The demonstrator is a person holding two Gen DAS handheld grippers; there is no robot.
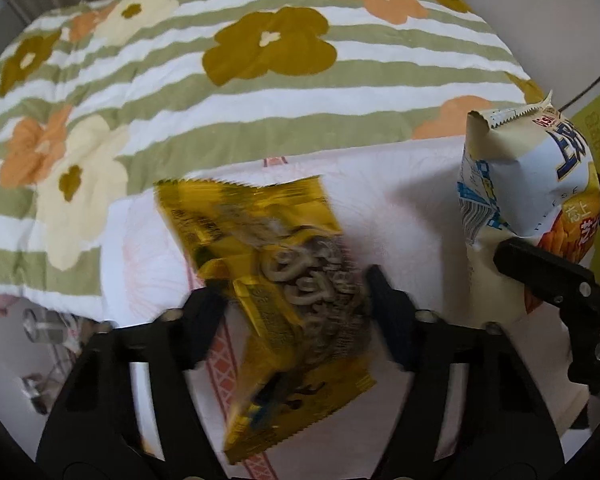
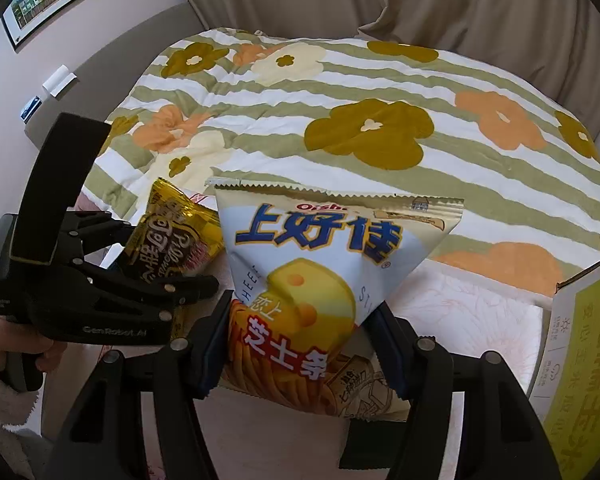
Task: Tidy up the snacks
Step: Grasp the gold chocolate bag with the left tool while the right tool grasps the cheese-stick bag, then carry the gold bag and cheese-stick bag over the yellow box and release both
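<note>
Evidently both snacks were only picked up, neither yet stowed. The left claw (image 1: 288, 292) was clamped on the gold pretzel bag (image 1: 276, 292), held just above the white pillow (image 1: 412, 208) on the bed beside the floral quilt (image 1: 220, 80). The right claw (image 2: 300, 332) gripped the cheese-stick bag (image 2: 324, 264) by its lower half. A yellow-green carton (image 2: 580, 340) stood open at the right, probably their destination; both bags remained to be placed.

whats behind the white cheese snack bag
Behind the white cheese snack bag: the floral quilt, and the gold snack bag partly hidden at its left edge.
</note>
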